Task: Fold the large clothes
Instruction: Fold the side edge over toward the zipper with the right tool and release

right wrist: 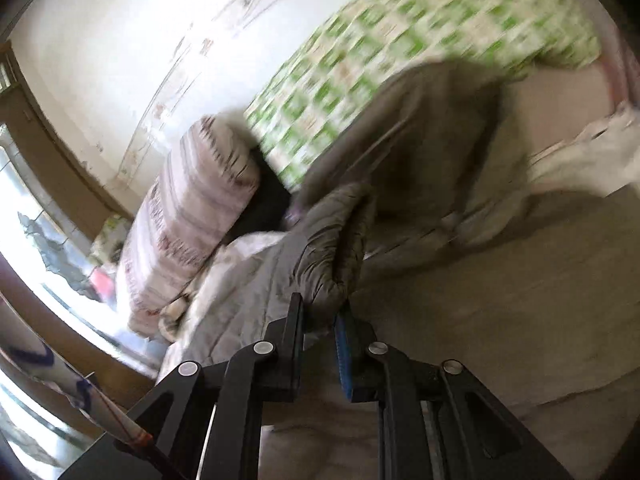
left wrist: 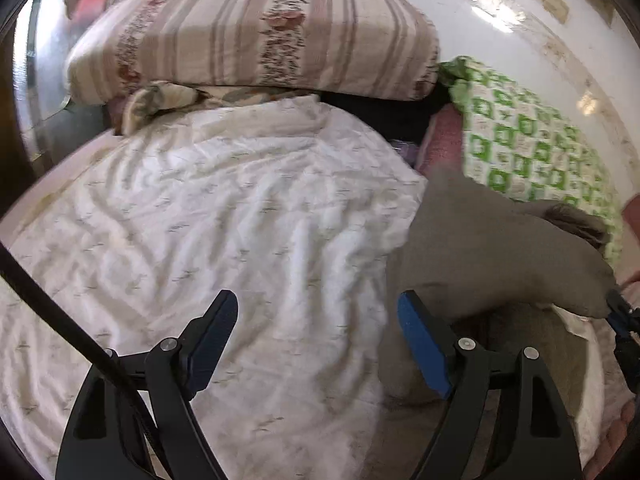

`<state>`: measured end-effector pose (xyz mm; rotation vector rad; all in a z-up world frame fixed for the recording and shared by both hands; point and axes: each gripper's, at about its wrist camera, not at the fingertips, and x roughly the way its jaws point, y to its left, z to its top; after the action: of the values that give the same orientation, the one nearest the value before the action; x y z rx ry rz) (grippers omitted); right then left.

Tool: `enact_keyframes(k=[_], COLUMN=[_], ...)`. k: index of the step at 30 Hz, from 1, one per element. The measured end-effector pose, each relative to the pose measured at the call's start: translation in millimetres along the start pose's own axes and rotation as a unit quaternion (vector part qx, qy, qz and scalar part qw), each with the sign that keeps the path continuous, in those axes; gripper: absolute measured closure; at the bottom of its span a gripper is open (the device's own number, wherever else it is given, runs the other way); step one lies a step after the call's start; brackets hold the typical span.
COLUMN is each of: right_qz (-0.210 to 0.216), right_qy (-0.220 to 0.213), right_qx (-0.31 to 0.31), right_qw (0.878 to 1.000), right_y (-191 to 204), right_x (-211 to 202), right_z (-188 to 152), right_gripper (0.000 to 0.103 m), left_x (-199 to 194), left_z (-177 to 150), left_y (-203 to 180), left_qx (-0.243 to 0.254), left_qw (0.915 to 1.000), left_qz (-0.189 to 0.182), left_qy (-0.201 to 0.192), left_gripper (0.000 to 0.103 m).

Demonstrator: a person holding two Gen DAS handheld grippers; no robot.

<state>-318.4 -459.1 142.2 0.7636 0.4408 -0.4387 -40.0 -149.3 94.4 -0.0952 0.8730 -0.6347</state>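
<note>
On the bed's white quilt (left wrist: pixel 224 216), below the striped pillow (left wrist: pixel 248 32), a grey-brown garment (right wrist: pixel 336 240) is pinched by the right gripper (right wrist: pixel 320 312), beside the wide-spread, empty left gripper (left wrist: pixel 316 344).

Bright daylight pours in from the window (right wrist: pixel 24 208), glaring on the white wall (left wrist: pixel 460 4); right wrist view smears with motion blur, fisheye edges darken.

A white wall (left wrist: pixel 460 12) with stains rises behind the bed. Against it lean a striped pillow (left wrist: pixel 256 32) and a green-checked quilt (left wrist: pixel 528 136). Daylight enters a window (right wrist: pixel 24 208) beside the pillow.
</note>
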Motion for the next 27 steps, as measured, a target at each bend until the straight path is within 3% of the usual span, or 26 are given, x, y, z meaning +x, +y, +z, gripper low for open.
enact_keyframes(k=[3, 6, 11, 14, 16, 19, 20, 23, 27], right_qz=[-0.037, -0.082, -0.115, -0.131, -0.149, -0.163, -0.164, -0.146, -0.168], right_qy=[-0.016, -0.019, 0.008, 0.020, 0.040, 0.084, 0.092, 0.080, 0.029], right_qx=[-0.004, -0.013, 0.015, 0.025, 0.031, 0.059, 0.072, 0.080, 0.023], right_qw=[0.999, 0.996, 0.993, 0.991, 0.988, 0.981, 0.980, 0.983, 0.985], right_y=[-33, -70, -124, -143, -155, -177, -183, -186, -163], right_x=[-26, -43, -41, -34, -23, -9, -9, -26, -57], right_z=[8, 9, 2, -6, -11, -21, -24, -31, -31], right_gripper=[0.087, 0.087, 0.087, 0.087, 0.086, 0.073, 0.063, 0.062, 0.060], left_x=[4, 12, 35, 47, 58, 77, 79, 74, 44], left_z=[-2, -11, -33, -48, -57, -68, -70, -66, -55], left_y=[-8, -32, -71, -95, -107, -109, -106, -102, -109], left_qx=[-0.012, 0.010, 0.038, 0.079, 0.118, 0.152, 0.152, 0.147, 0.143], left_qw=[0.9991, 0.9986, 0.9956, 0.9933, 0.9902, 0.9823, 0.9814, 0.9823, 0.9881], left_qz=[-0.039, -0.050, -0.073, -0.060, -0.021, 0.044, 0.046, 0.039, 0.028], left_qy=[0.010, 0.017, 0.044, 0.058, 0.071, 0.100, 0.108, 0.110, 0.050], left_gripper=[0.022, 0.022, 0.022, 0.022, 0.022, 0.019, 0.018, 0.018, 0.018])
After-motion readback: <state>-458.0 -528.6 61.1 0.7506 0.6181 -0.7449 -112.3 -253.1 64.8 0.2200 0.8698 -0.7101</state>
